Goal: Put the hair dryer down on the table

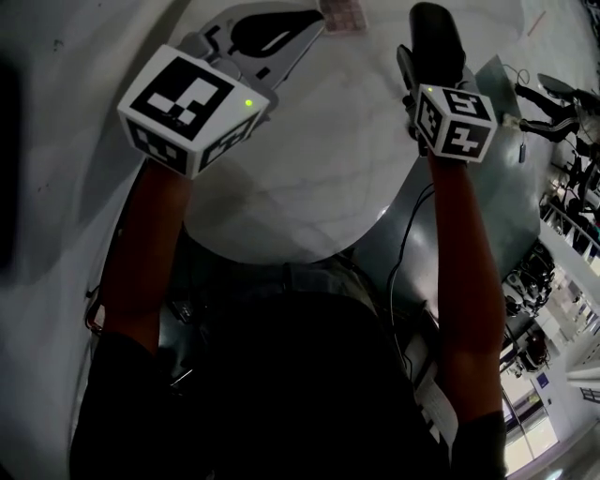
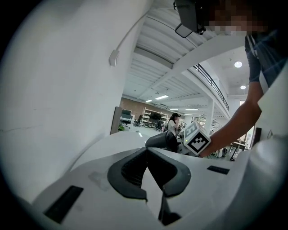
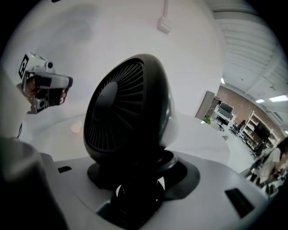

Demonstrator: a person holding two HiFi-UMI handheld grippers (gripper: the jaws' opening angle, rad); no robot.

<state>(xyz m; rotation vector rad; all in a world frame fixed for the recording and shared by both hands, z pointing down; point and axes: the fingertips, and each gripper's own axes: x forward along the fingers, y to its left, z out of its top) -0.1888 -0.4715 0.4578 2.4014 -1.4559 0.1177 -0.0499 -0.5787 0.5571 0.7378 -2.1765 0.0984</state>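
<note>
My right gripper [image 1: 415,73] is shut on the handle of a black hair dryer [image 1: 433,33], which it holds over the far right part of the round white table [image 1: 309,178]. In the right gripper view the hair dryer [image 3: 130,112] fills the middle, rear grille towards the camera, its handle clamped between the jaws of the right gripper [image 3: 135,191]. Whether it touches the table I cannot tell. My left gripper [image 1: 307,21] hovers over the table's far left, its jaws closed tip to tip with nothing between them. The left gripper [image 2: 146,152] points across the table [image 2: 118,140] towards the hair dryer [image 2: 162,141].
A pink patterned card [image 1: 342,13] lies at the table's far edge. A dark cable [image 1: 405,239] hangs past the table's right rim. Chairs and gear [image 1: 553,98] stand on the floor to the right. A white wall [image 2: 58,90] rises left of the table.
</note>
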